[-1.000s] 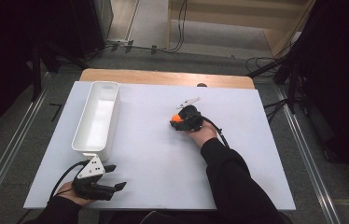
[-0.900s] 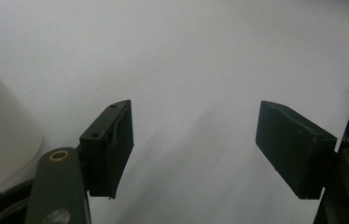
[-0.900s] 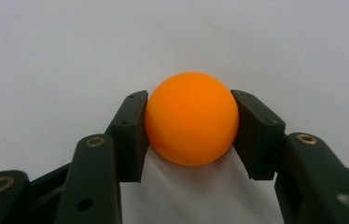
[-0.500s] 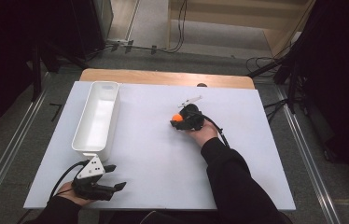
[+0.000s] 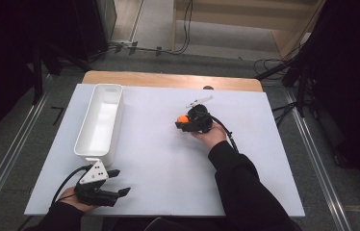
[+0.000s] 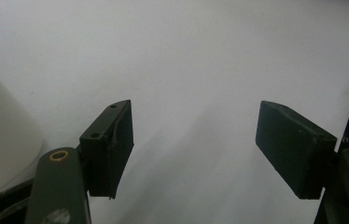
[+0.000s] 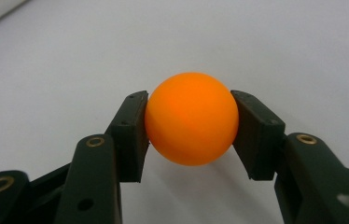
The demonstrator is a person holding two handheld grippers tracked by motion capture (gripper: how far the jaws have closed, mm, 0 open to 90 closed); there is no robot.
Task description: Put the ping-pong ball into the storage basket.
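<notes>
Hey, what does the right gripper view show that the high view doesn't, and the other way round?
Right gripper view: both black pads pressed flat against the sides of the round orange ball, close up.

High view: the long white plastic bin, the left gripper with its jaws apart near the table's front edge, and the person's dark sleeves.

Both: the orange ball, the right gripper gripping it, and the white tabletop.

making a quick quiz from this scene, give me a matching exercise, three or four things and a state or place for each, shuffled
Things:
1. orange ball
2. white bin
3. left claw
4. right claw

States or places:
A. open, nothing between its jaws
B. lies empty at the table's left side
C. clamped between two black jaws
D. shut on something round

Pairs: 1-C, 2-B, 3-A, 4-D
</notes>
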